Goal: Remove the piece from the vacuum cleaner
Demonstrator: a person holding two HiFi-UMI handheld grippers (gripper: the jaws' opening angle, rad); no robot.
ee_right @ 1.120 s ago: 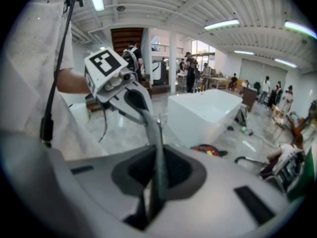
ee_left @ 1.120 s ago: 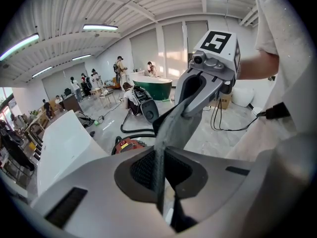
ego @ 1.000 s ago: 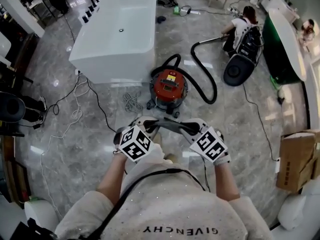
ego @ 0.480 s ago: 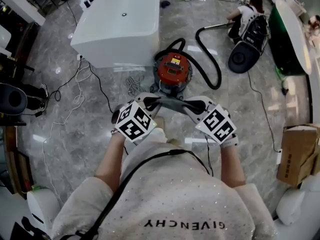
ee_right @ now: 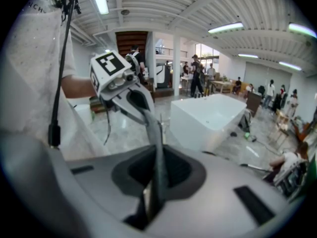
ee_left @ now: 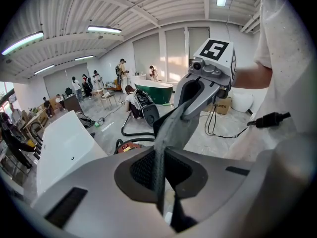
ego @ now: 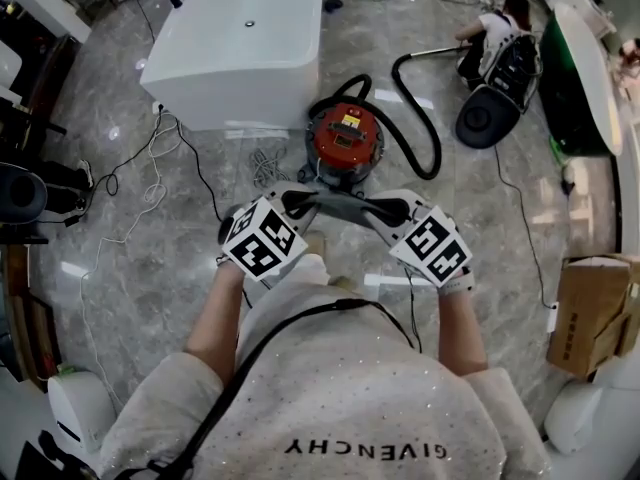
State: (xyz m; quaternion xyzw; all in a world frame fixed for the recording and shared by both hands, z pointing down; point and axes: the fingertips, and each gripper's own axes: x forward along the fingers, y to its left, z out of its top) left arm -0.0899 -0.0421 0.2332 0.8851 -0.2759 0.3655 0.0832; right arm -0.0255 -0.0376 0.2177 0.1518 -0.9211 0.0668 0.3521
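1 grey piece [ego: 345, 207], long axis left to right, left tool [ego: 297, 202] and right tool [ego: 392, 211] clamped on its ends

- We get bright, even light from ceiling lamps [ee_left: 104, 29] and windows [ee_left: 174, 51].
- We see glare on the glossy floor [ego: 113, 134].
- Our gripper views warp, with dark corners.
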